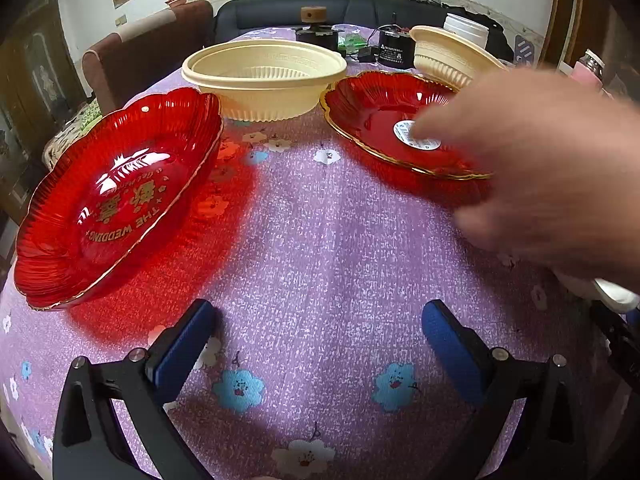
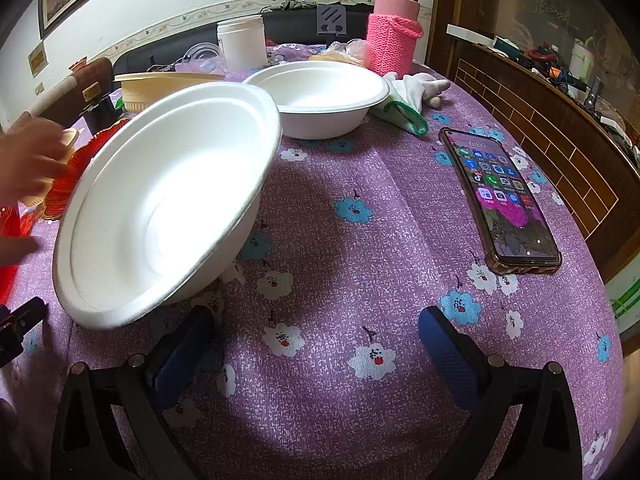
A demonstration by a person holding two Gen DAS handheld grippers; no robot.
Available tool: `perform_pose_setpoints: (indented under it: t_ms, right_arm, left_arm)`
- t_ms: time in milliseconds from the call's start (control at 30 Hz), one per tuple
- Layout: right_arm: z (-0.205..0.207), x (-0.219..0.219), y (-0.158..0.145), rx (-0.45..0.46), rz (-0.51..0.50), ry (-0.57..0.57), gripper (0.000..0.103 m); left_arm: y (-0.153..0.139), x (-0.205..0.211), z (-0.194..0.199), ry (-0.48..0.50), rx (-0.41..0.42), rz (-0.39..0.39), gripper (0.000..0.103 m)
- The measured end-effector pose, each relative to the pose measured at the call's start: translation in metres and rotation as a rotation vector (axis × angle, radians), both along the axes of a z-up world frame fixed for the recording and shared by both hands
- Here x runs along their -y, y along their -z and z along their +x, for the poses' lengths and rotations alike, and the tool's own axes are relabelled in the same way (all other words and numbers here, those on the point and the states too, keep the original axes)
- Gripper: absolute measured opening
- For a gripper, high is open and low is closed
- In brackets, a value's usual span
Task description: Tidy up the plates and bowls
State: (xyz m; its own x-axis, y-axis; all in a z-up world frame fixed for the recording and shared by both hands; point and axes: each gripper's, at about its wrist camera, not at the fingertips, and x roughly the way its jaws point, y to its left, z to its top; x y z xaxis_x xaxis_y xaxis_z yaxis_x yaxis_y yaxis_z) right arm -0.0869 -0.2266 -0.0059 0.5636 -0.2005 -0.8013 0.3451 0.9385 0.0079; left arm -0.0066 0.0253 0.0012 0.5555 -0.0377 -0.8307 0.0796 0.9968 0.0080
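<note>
In the left wrist view a red plate with gold lettering (image 1: 116,196) lies at the left and a second red plate with a white sticker (image 1: 384,120) at the right, partly covered by a bare hand (image 1: 540,168). Two cream bowls (image 1: 264,78) (image 1: 448,56) stand behind them. My left gripper (image 1: 316,344) is open and empty above the cloth. In the right wrist view a white foam bowl (image 2: 168,200) leans tilted at the left, another white bowl (image 2: 324,98) stands behind. My right gripper (image 2: 316,348) is open and empty.
A phone (image 2: 500,196) lies on the purple flowered tablecloth (image 2: 360,240) at the right. A pink knitted bottle (image 2: 394,28), a white jar (image 2: 242,42), a white glove (image 2: 412,96) and dark small items (image 1: 394,48) stand at the table's far side.
</note>
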Motion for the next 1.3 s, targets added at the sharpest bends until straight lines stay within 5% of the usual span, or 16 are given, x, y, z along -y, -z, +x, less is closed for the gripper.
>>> perform_pose_setpoints:
  t_ms: [1300]
  right_arm:
    - [0.0001,0.0000,0.0001,0.000,0.000,0.000,0.102]
  left_arm:
    - [-0.0002,-0.0002,0.0017,-0.039,0.014,0.002,0.103]
